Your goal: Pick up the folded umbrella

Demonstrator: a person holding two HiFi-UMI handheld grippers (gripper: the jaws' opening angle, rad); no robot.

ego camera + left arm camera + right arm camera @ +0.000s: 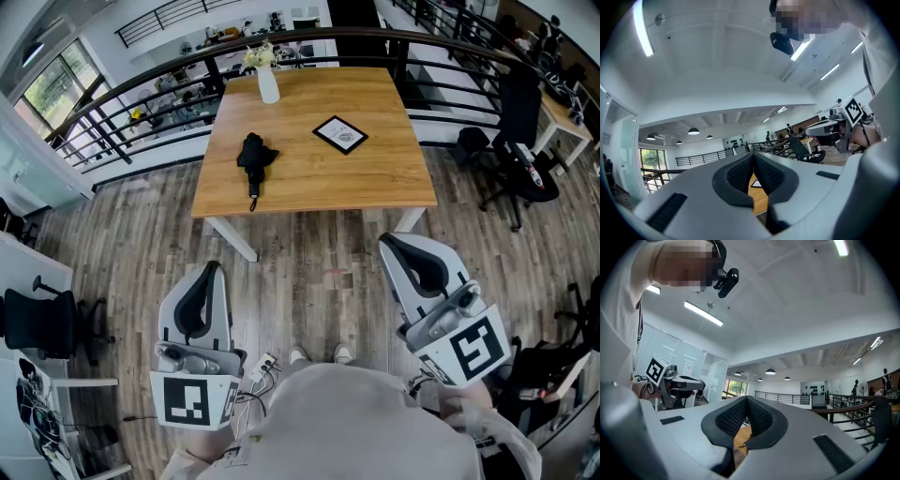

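The folded black umbrella (253,157) lies on the left half of the wooden table (375,178), its strap end toward the near edge. Both grippers hang well short of the table, over the wooden floor. My left gripper (214,268) is shut with nothing in it; in the left gripper view its tips (753,155) meet, with a strip of table (759,199) showing below. My right gripper (386,242) is also shut and empty; its tips (746,399) meet, and the umbrella's strap (743,445) peeks through under them.
A white vase with flowers (268,80) stands at the table's far edge and a black-framed card (339,134) lies right of the umbrella. A dark railing (141,89) curves behind the table. Black office chairs stand at the right (511,131) and left (42,323).
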